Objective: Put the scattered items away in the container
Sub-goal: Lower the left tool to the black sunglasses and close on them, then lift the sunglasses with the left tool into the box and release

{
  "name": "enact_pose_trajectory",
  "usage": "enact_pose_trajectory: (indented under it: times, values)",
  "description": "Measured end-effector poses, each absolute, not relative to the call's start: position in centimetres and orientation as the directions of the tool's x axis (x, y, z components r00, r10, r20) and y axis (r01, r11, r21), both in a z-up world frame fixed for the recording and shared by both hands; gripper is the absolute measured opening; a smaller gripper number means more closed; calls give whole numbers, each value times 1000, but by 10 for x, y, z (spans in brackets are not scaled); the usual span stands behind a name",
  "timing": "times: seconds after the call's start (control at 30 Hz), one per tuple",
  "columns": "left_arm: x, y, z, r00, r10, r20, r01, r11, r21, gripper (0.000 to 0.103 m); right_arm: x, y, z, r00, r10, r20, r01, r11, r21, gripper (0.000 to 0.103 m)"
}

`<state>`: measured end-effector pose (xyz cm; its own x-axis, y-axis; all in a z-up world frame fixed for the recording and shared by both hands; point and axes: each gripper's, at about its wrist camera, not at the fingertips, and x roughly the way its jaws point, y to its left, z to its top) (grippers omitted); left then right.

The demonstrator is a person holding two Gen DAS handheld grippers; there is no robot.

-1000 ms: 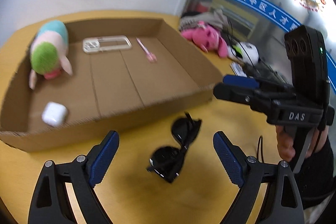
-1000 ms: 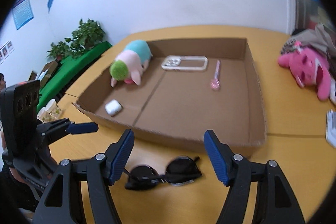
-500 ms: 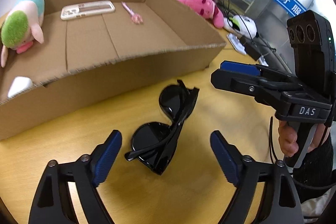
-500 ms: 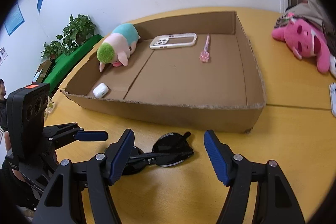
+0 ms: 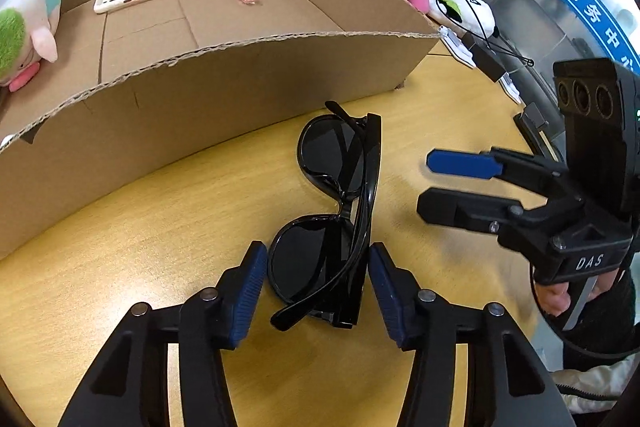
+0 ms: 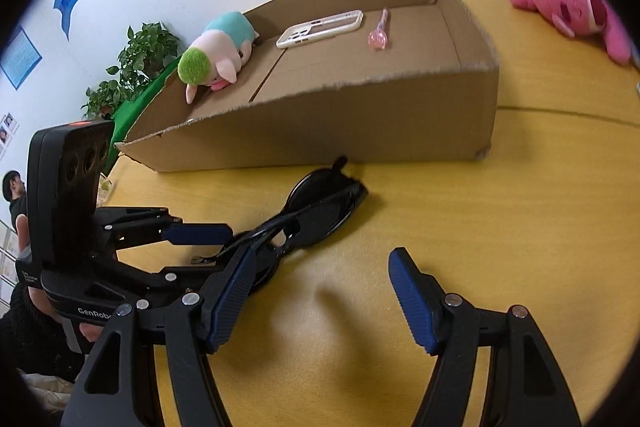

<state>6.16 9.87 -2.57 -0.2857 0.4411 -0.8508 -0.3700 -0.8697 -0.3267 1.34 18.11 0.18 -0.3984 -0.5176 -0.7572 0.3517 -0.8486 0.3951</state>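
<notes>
Black folded sunglasses [image 5: 336, 215] lie on the yellow table in front of the cardboard box [image 5: 224, 83]. My left gripper [image 5: 316, 287] has closed around the near lens of the sunglasses, both blue pads against the frame. In the right wrist view the sunglasses [image 6: 316, 211] sit left of centre, and the left gripper [image 6: 196, 233] is on their near end. My right gripper [image 6: 320, 295] is open and empty, just right of the sunglasses; it also shows in the left wrist view [image 5: 460, 183].
The box [image 6: 360, 115] holds a green and pink plush pig [image 6: 218, 45], a white phone case [image 6: 320, 29] and a pink pen [image 6: 379, 33]. A pink plush toy [image 6: 576, 1] lies on the table at the right. Cables and small items [image 5: 476, 39] lie beyond the box.
My left gripper moved forward and down onto the sunglasses and its jaws narrowed around the near lens. The right gripper dropped lower and stayed open.
</notes>
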Motion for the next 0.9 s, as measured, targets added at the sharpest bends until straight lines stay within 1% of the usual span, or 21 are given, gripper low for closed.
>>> enact_pose_trajectory:
  times: [0.17, 0.3, 0.4, 0.5, 0.57, 0.6, 0.63, 0.67, 0.7, 0.73, 0.77, 0.8, 0.83, 0.9]
  values:
    - [64, 100, -23, -283, 443, -851, -365, -870, -331, 56, 5, 184, -4, -359, -610, -706, 329, -791, 516, 69]
    - [68, 98, -23, -286, 449, -847, -361, -869, -338, 56, -10, 185, -18, -299, -685, -664, 270, -728, 630, 69]
    - [72, 99, -23, -292, 446, -846, -367, -869, -331, 55, -18, 185, -24, -277, -743, -609, 221, -666, 712, 69]
    - [75, 99, -22, -292, 456, -840, -370, -864, -341, 55, -24, 181, -26, -269, -773, -574, 195, -627, 754, 69]
    - [77, 99, -22, -292, 466, -835, -371, -860, -350, 54, -26, 174, -25, -262, -778, -572, 199, -623, 756, 66]
    - [78, 99, -21, -292, 470, -833, -371, -858, -354, 54, -27, 171, -25, -257, -778, -573, 203, -623, 755, 64]
    - [79, 98, -21, -293, 474, -830, -372, -856, -358, 54, -28, 168, -25, -254, -774, -580, 203, -629, 751, 55]
    - [80, 98, -20, -294, 478, -828, -374, -854, -360, 53, -28, 165, -26, -250, -765, -593, 201, -641, 741, 40]
    - [81, 97, -19, -295, 482, -825, -376, -852, -363, 53, -28, 163, -27, -247, -758, -603, 198, -649, 735, 36]
    - [82, 95, -18, -296, 494, -818, -381, -846, -373, 48, -28, 162, -28, -247, -760, -601, 195, -646, 738, 36]
    - [83, 95, -17, -285, 516, -808, -389, -833, -394, 21, -27, 161, -27, -249, -762, -599, 195, -645, 739, 35]
    - [85, 96, -16, -270, 536, -800, -395, -819, -416, 19, -26, 160, -27, -250, -759, -601, 198, -648, 736, 35]
    - [86, 97, -16, -269, 539, -798, -403, -816, -414, 19, -25, 158, -26, -249, -759, -602, 202, -649, 734, 33]
    - [90, 99, -15, -282, 527, -801, -416, -820, -393, 19, -24, 153, -21, -251, -757, -603, 217, -651, 727, 33]
